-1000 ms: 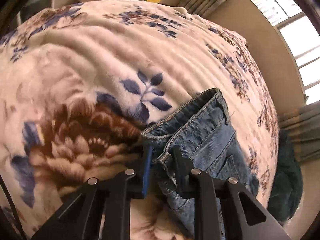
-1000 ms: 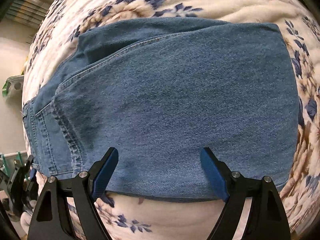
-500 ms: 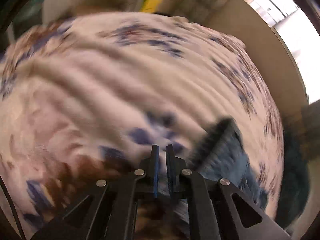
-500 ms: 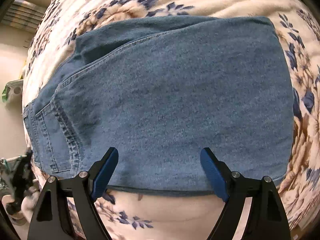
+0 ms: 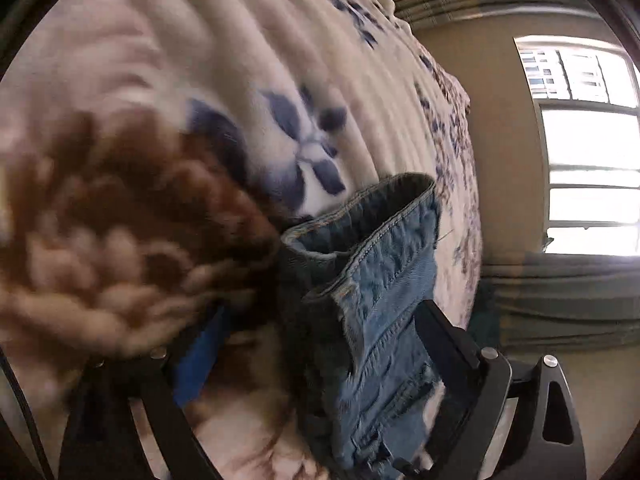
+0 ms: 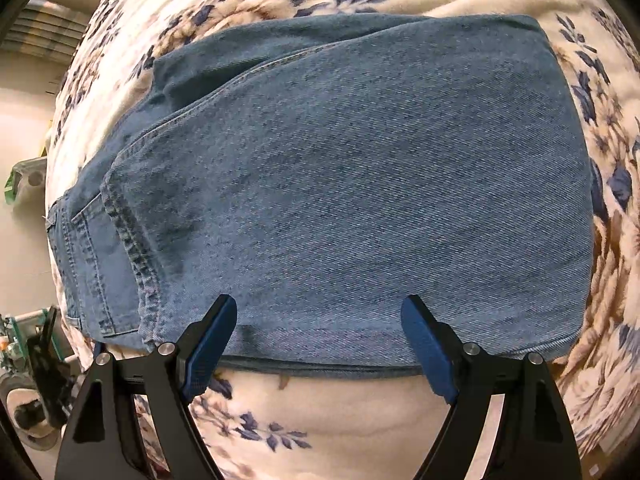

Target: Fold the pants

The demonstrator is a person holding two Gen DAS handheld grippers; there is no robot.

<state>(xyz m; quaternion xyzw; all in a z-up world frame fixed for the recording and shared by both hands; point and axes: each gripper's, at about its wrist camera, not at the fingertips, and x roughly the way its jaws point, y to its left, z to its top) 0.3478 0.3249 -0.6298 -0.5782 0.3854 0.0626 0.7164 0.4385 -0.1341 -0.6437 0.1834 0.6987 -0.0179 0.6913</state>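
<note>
The blue denim pants (image 6: 352,184) lie folded flat on the floral blanket (image 6: 340,416), waistband end at the left. My right gripper (image 6: 320,344) is open and empty, its blue fingertips (image 6: 424,344) just above the near folded edge. In the left wrist view the waistband corner of the pants (image 5: 384,280) stands up in a bunch between the jaws of my left gripper (image 5: 320,336). That gripper is open wide, one blue pad (image 5: 200,352) at the left, the other finger at the right of the denim.
The floral blanket (image 5: 240,60) covers the whole bed. A window (image 5: 588,140) and grey-green curtains (image 5: 560,304) are beyond the bed's far side. Floor and some equipment (image 6: 36,380) show past the bed's left edge in the right wrist view.
My left gripper was shut half a second ago and has opened wide around the waistband corner, coming in closer. My right gripper and the folded pants have barely moved.
</note>
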